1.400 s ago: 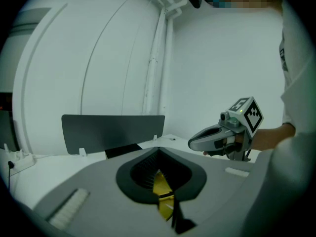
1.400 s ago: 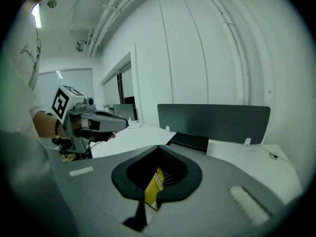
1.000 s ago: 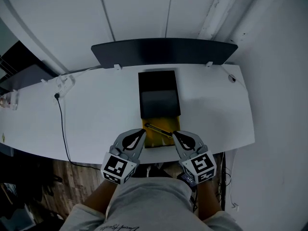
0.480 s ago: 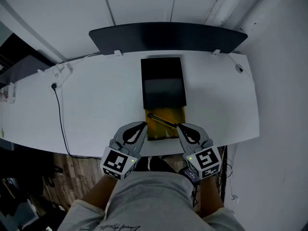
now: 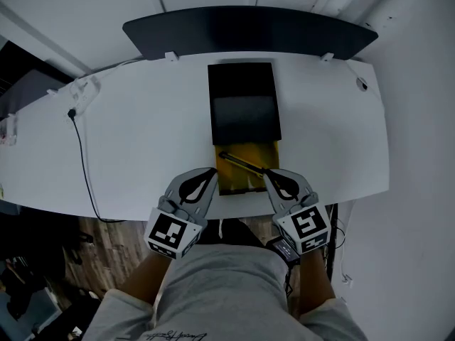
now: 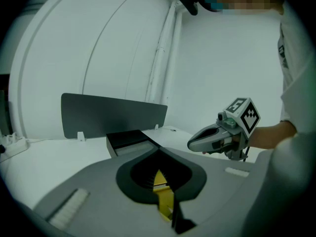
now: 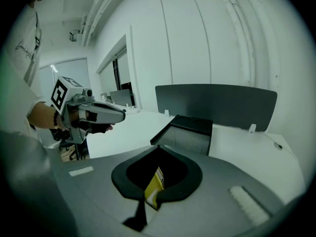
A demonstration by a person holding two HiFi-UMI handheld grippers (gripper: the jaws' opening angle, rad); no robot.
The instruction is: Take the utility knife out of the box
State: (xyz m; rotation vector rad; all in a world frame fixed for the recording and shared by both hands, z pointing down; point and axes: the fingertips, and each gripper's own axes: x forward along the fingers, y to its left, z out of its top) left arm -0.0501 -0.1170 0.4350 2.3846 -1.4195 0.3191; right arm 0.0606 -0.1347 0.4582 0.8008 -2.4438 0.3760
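Cable (image 5: 82, 163) at far left, trailing from power strip (image 5: 85, 91) across white tabletop (image 5: 142, 133) and off its near edge.

Next along, left claw (image 5: 211, 170): shut, tips together, nothing clamped. Marker cube (image 5: 170, 234) at its rear, hanging past the near edge over wood floor (image 5: 106, 240). Points up the tabletop and inward, tip just beside left side of yellow tray (image 5: 234, 183); touching or not, cannot tell. Seen through the teardrop gap behind the closed tips in the left gripper view: only a sliver of that yellow.

Centre: box (image 5: 244, 98), long side running away from the person. Black part farther off, toward dark panel (image 5: 249, 30) at the tabletop's back; tray sticking out at the near end. Knife (image 5: 242, 163) inside the tray, close to the black part's mouth, lying diagonally, left end farther, right end nearer. Gripped by neither claw.

Right of the tray, right claw (image 5: 269, 173): likewise shut, tips together, empty. Angled inward, tip just beside the tray's right side and near the knife's right end. Its own cube (image 5: 307, 227) past the near edge. Further right, bare tabletop out to its curved end.
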